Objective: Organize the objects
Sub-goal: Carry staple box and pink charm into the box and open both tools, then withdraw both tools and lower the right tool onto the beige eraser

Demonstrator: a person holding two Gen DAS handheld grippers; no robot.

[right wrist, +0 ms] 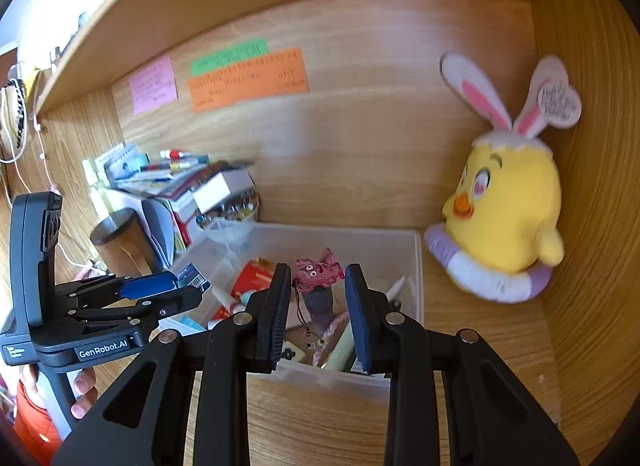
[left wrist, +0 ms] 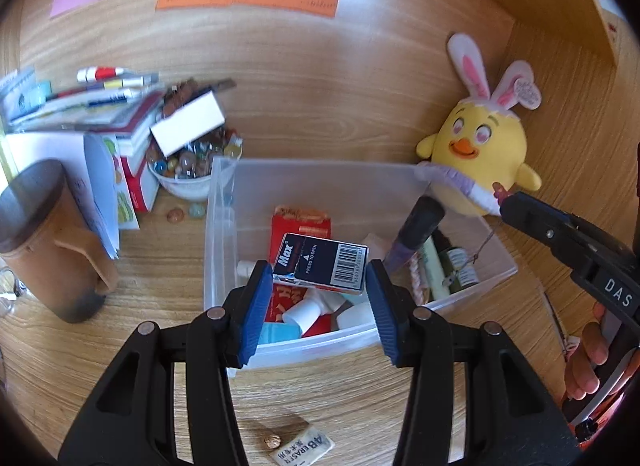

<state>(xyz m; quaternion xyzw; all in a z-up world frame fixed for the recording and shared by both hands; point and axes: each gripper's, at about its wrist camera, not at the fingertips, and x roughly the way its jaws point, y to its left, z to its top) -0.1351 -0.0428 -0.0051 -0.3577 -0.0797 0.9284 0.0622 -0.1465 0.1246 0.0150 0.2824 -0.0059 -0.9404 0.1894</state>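
Staple box [left wrist: 320, 264] between left fingers [left wrist: 256, 298]

The light wood-grain desk [left wrist: 340, 398] and the matching back panel [left wrist: 320, 77] looked smooth and faintly satiny, and the rectangular translucent plastic bin [left wrist: 216, 225] on the desk had cloudy, slightly glossy walls. The dark blue cardboard staple box [left wrist: 320, 262] had a glossy printed face, while the yellow plush chick with bunny ears [right wrist: 508, 213] was soft, matt, fuzzy cloth. The left claw [left wrist: 318, 302] had matt black plastic arms, ribbed blue rubbery pads [left wrist: 256, 306] and small shiny metal pins.
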